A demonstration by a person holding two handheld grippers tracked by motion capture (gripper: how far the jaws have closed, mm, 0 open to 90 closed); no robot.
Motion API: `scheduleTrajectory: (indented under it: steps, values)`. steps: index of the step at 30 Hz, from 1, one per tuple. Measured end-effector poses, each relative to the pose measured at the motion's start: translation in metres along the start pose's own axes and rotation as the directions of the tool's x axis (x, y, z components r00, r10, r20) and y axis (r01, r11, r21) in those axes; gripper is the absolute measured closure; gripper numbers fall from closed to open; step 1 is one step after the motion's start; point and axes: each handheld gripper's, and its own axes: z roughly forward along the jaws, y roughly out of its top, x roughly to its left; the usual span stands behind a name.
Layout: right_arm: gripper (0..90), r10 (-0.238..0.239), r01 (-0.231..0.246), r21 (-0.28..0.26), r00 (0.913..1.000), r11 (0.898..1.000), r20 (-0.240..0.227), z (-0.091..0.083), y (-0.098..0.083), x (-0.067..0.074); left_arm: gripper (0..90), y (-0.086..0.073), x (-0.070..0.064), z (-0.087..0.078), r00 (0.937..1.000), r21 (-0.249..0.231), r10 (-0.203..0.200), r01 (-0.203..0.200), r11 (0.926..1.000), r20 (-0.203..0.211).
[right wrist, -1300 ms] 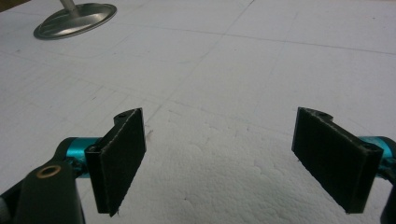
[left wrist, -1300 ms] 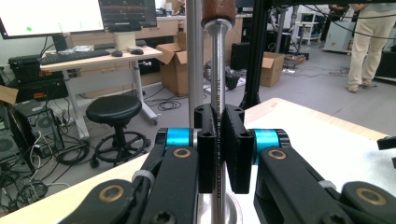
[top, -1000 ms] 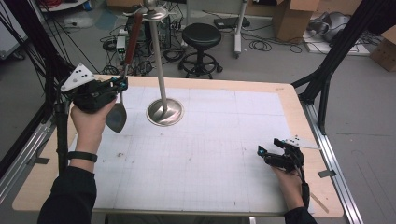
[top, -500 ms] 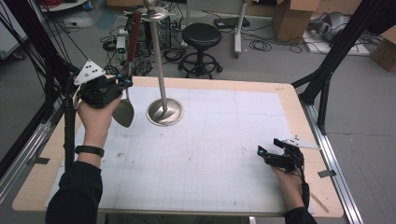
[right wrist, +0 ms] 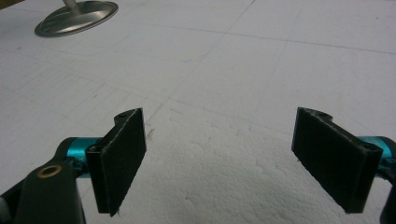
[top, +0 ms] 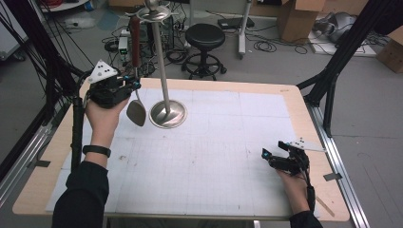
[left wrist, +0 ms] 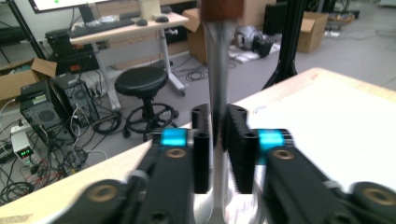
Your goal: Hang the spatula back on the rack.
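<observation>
Two black jaws of the left gripper, just opening, flank the wood-handled steel spatula; right gripper released.

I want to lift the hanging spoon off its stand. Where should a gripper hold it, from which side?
Probably the thin metal neck under the wooden handle, coming level from the table's left: it hangs upright there, clear of the pole.

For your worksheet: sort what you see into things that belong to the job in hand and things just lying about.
Belongs to the job:
- spatula, hanging from the stand's top
- metal stand
- left claw, jaws just opening, spatula's shaft between them

Just lying about:
- black stool
- cardboard boxes
- floor cables
</observation>
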Motion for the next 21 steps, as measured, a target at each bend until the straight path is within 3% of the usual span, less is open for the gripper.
scheduleTrajectory:
  steps: [5,8,14,18,21]
  values:
    - [17.1,0.001,-0.001,0.002,1.0000,1.000,-0.002,0.000,0.000,0.001,57.5,0.001,0.002,-0.008,0.9997,-0.018,-0.017,0.018,0.9997,0.015]
    - [17.1,-0.002,0.002,0.001,1.0000,1.000,-0.002,0.000,0.000,0.000,45.5,-0.003,0.003,-0.015,0.9985,-0.029,-0.033,0.034,0.9990,0.044]
    - [17.1,-0.006,0.006,0.005,1.0000,1.000,0.000,0.000,0.000,0.001,27.6,-0.024,-0.001,-0.033,0.9955,-0.030,-0.005,0.008,0.9995,0.095]
    - [17.1,-0.005,0.005,0.006,1.0000,1.000,0.001,0.000,0.000,0.001,25.6,-0.047,-0.002,-0.045,0.9938,-0.018,0.015,-0.013,0.9998,0.110]
    - [17.1,-0.011,0.011,0.004,0.9999,1.000,0.003,0.000,0.000,0.001,24.7,-0.066,-0.001,-0.054,0.9927,-0.027,0.005,-0.002,0.9996,0.120]
